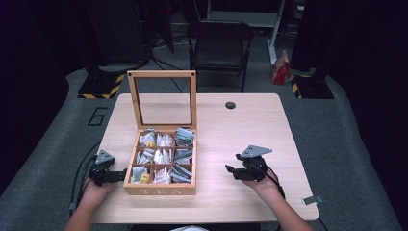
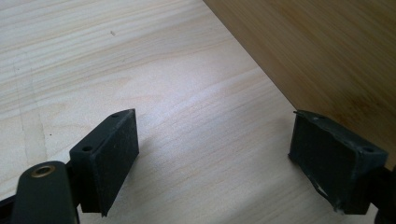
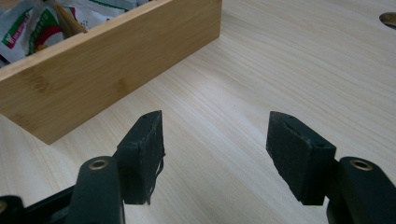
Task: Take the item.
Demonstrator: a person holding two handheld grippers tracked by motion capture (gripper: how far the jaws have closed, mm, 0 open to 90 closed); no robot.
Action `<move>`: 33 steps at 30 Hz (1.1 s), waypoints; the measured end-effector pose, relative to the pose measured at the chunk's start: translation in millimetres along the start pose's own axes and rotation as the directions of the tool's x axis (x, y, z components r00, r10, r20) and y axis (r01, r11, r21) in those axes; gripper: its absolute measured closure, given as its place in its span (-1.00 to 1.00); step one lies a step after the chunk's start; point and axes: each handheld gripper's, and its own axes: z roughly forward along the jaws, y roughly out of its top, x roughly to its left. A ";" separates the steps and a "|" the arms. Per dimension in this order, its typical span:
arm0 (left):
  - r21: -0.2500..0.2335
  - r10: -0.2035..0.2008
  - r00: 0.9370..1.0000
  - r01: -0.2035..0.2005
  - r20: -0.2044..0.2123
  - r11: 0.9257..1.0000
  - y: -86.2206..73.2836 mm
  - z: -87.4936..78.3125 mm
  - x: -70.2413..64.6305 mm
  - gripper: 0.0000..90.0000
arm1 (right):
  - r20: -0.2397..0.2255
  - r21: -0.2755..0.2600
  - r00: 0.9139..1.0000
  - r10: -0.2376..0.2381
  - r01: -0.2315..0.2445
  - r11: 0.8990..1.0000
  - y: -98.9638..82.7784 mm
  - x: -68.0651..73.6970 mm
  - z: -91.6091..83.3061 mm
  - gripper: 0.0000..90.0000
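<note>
So you've got the tea box sitting near your edge of the counter, lid flipped up and standing roughly upright at the back. That makes sense: with the glass lid out of the way, all the compartments are open from above, and you can see the tea bags packed in a grid of little cells, mostly white and green packets, with a yellow one in the front-left cell.

Your left hand-held gripper is parked right at the box's left wall, down near the front corner. In the left gripper view the jaws are spread wide with nothing between them, just bare counter, and the right-hand pad sits just beside the box's side wall. I can't tell if it's actually touching. Looks to me like you're set up to brace the box so it doesn't slide.

Your right hand-held gripper is well apart from the box on the other side, pointing back toward it. Jaws wide open too, empty, with the box's wall and a few packets up ahead in the right gripper view.

My guess is the right one does the picking while the left one steadies. Neither has hold of anything yet.
</note>
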 end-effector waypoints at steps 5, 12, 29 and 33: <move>0.000 0.000 1.000 0.000 0.000 1.000 0.0 0.0 0.0 -0.66 | -0.009 -0.008 1.000 -0.007 0.007 1.000 7.8 2.7 -5.2 -0.20; 0.000 0.000 1.000 0.000 0.000 1.000 0.0 0.0 0.0 -0.66 | -0.024 -0.015 0.999 -0.025 0.025 1.000 19.8 5.9 -12.4 -0.20; 0.000 0.000 1.000 0.000 0.000 1.000 0.0 0.0 0.0 -0.66 | -0.059 -0.031 0.997 -0.053 0.052 0.998 39.2 12.6 -19.6 -0.16; 0.000 0.000 1.000 0.000 0.000 1.000 0.0 0.0 0.0 -0.66 | -0.072 -0.039 0.995 -0.066 0.063 0.997 44.7 15.8 -20.1 -0.16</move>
